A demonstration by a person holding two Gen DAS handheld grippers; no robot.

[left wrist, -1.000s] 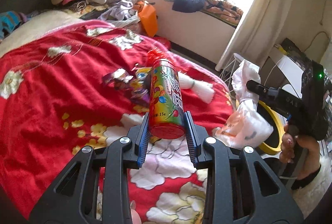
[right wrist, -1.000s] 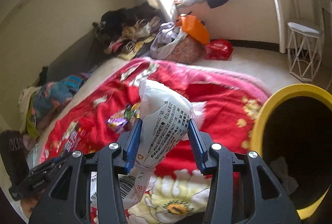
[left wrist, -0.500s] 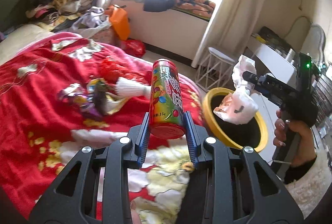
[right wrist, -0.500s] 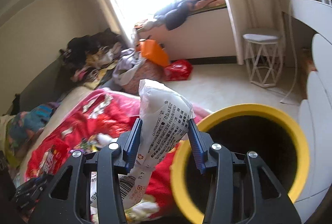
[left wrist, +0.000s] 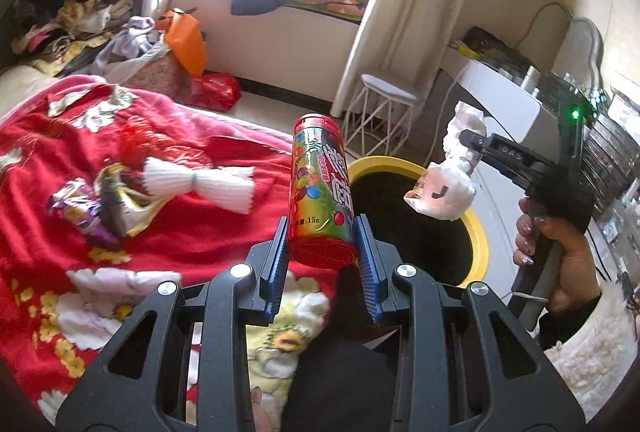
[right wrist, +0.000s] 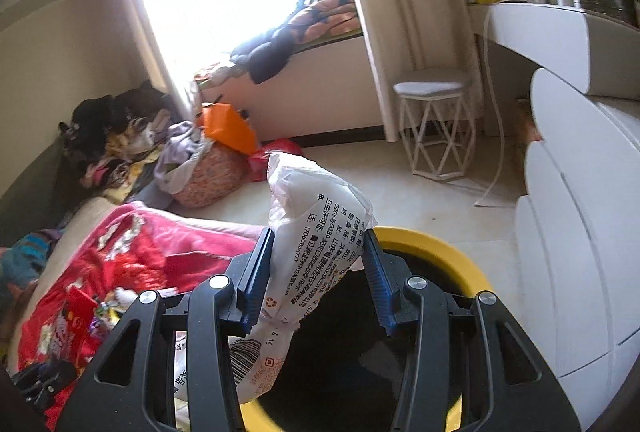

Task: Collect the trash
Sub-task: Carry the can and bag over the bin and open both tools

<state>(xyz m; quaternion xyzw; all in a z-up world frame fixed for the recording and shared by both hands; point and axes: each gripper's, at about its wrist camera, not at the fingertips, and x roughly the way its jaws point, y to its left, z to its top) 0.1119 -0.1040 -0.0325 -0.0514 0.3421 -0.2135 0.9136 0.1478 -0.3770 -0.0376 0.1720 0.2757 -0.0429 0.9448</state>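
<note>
Cluttered bedroom, red bed (left wrist: 168,232). Left tool (left wrist: 322,256) clamps candy tube (left wrist: 320,192); right tool (right wrist: 316,272) pinches white wrapper (right wrist: 316,228) above yellow-rimmed bin (right wrist: 432,244). Carry step; next, likely release into bin.

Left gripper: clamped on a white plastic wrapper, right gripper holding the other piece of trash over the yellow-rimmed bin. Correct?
Not quite. The left gripper is clamped on a red candy can, not a white wrapper, as the left wrist view shows. The white plastic wrapper is in the right gripper, held over the yellow-rimmed bin.
</note>
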